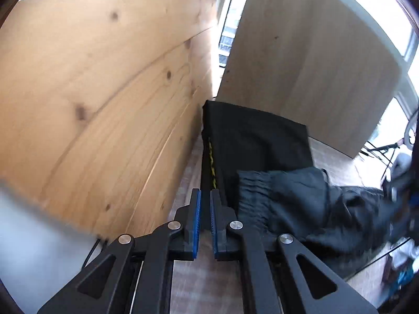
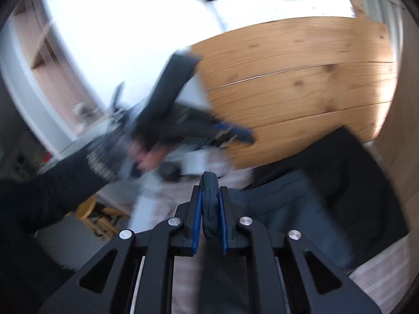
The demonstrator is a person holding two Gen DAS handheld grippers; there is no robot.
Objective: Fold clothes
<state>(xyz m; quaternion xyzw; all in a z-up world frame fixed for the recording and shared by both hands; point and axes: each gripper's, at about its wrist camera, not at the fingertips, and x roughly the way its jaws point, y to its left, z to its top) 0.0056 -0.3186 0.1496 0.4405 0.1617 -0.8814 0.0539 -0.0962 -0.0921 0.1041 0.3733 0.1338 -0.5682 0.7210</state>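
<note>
My right tongs (image 2: 210,198) pinch a dark fabric edge (image 2: 209,183) to carry a fold; left tongs (image 1: 205,204), nearly closed and empty, hover at six o'clock of the folded black garment (image 1: 256,136) on the desk (image 1: 207,282).

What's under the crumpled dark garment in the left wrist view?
The crumpled dark garment overlaps the near end of a flat black folded garment, which lies on the pale wood-grain tabletop. Anything beneath the overlap is covered.

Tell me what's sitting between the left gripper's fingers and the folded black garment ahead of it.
In the left wrist view nothing separate lies between: the left gripper has an empty gap, and the folded black garment edge with its yellow-black cord begins right at the tips.
</note>
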